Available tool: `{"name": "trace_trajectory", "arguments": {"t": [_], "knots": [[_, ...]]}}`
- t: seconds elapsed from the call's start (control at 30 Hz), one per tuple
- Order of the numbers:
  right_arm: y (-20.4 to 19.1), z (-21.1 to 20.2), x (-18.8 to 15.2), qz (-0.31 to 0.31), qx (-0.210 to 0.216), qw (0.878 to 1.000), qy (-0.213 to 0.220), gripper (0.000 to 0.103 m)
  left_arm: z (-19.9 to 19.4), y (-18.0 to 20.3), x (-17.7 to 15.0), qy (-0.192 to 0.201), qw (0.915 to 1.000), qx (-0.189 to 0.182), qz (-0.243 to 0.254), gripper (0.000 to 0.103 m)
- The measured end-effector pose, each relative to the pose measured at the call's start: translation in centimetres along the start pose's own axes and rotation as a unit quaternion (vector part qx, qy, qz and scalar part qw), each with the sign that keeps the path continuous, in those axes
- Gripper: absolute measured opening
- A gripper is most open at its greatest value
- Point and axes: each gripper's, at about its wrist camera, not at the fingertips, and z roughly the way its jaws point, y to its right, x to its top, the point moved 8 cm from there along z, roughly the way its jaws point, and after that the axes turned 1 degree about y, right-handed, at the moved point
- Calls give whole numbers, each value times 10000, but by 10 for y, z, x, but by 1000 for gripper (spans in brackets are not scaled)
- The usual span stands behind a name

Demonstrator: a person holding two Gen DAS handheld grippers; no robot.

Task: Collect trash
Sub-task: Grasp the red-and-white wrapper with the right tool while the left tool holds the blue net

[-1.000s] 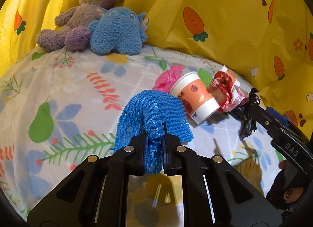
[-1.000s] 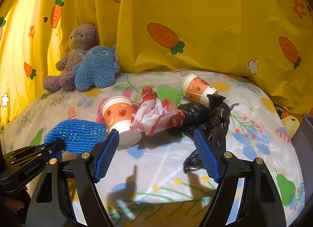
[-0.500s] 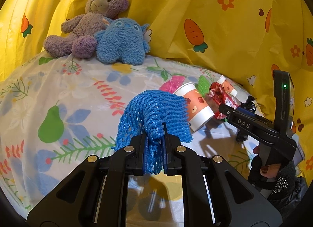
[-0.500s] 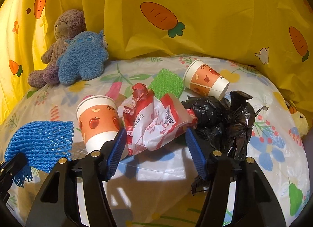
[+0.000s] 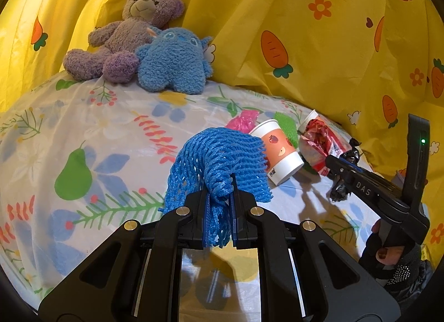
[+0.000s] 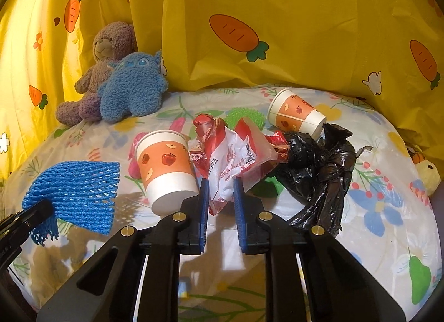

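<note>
A blue foam net (image 5: 219, 161), paper cups (image 6: 166, 166), a crinkled glossy red-and-white plastic wrapper (image 6: 230, 161) and a shiny black plastic bag (image 6: 319, 172) lie on a smooth, glossy floral sheet (image 5: 111, 133) beside fuzzy plush toys (image 5: 172, 64).

We are seeing a flowered sheet (image 6: 388, 238) carrying two paper cups (image 6: 166, 168) (image 6: 295, 114), a red wrapper (image 6: 230, 155), a black bag (image 6: 319, 172), and two plush toys (image 6: 130, 89) (image 6: 94, 72).
</note>
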Motion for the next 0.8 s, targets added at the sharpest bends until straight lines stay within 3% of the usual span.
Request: {"name": "trace_trajectory", "arguments": {"t": [0.33, 0.8], "knots": [[18, -52, -2, 142, 115, 9987, 475, 18, -14, 15, 3, 156, 9997, -165, 40, 11], [52, -111, -21, 253, -82, 9964, 809, 18, -29, 60, -2, 273, 9976, -555, 313, 11]]}}
